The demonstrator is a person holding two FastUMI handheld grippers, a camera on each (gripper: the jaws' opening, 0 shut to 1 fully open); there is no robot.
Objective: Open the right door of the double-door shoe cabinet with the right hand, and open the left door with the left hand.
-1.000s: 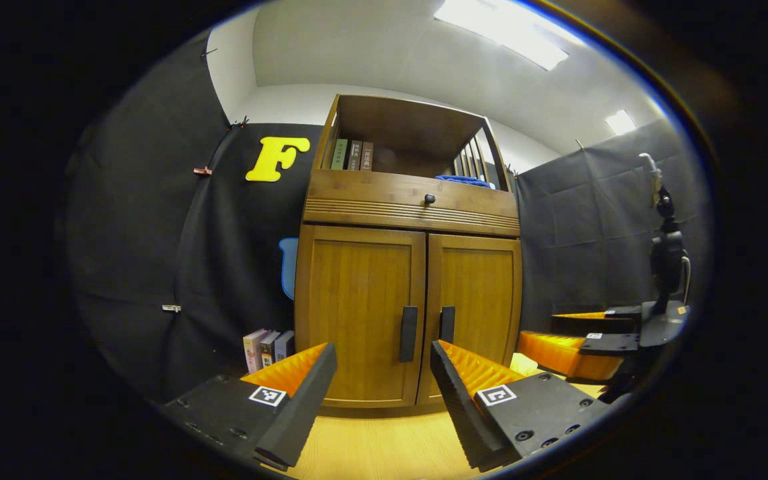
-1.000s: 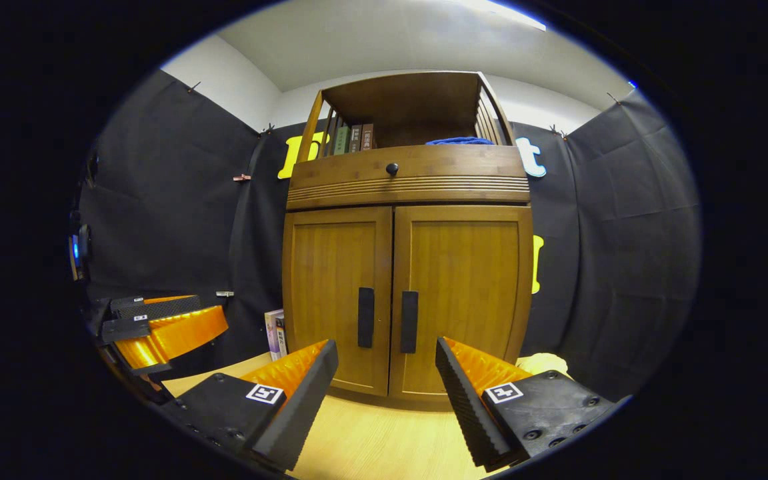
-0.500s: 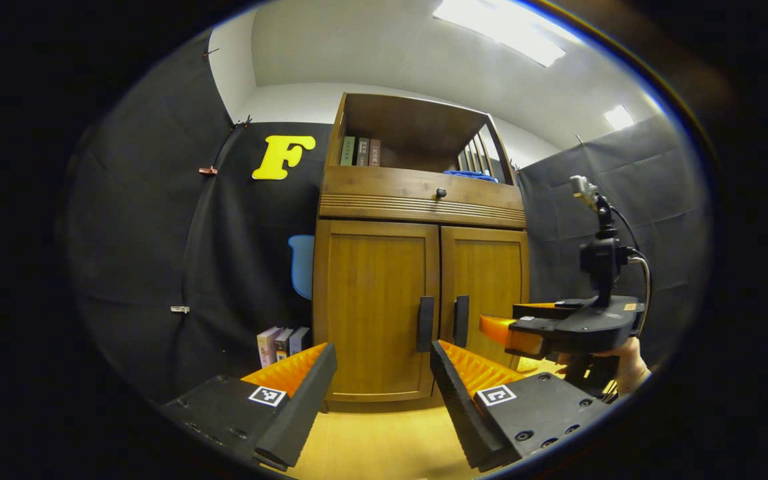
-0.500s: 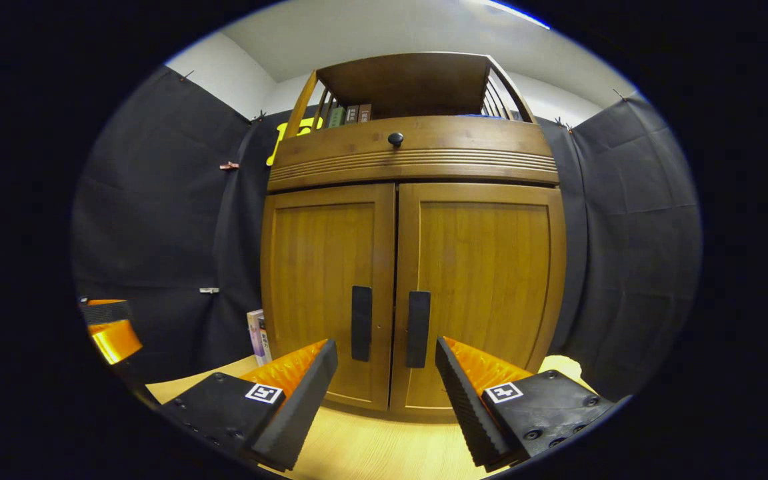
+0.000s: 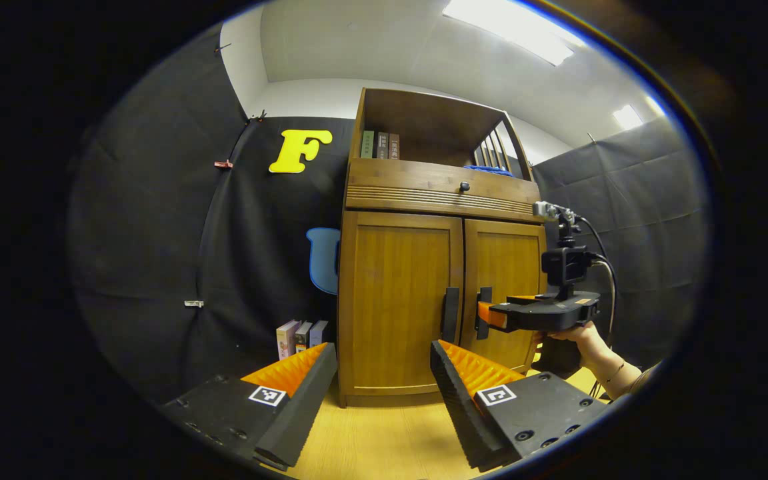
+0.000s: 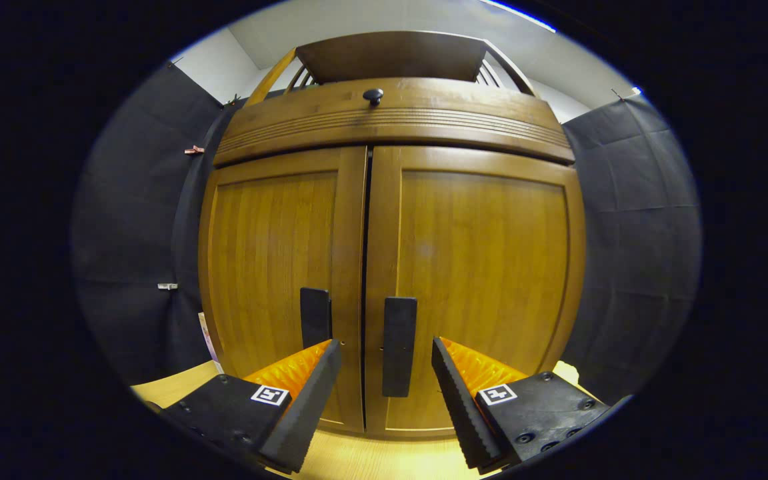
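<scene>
The fingers (image 6: 454, 387) of my right gripper (image 6: 384, 390) were spread wide with nothing between them, and I judged that spacing was meant to take in the right door handle (image 6: 399, 345), which stood upright just ahead in the gap between them, not yet touched. That handle sat at the inner edge of the right door (image 6: 477, 287), beside the seam with the left door (image 6: 277, 267), both doors shut on the shoe cabinet (image 6: 391, 123). My left gripper (image 5: 383, 393) hung well back with its fingers (image 5: 304, 400) also parted and empty, I think to leave the right side room first. From there I saw the right gripper close to the handles, a hand (image 5: 574, 332) holding it, and the cabinet standing on the worktop (image 5: 384, 440).
</scene>
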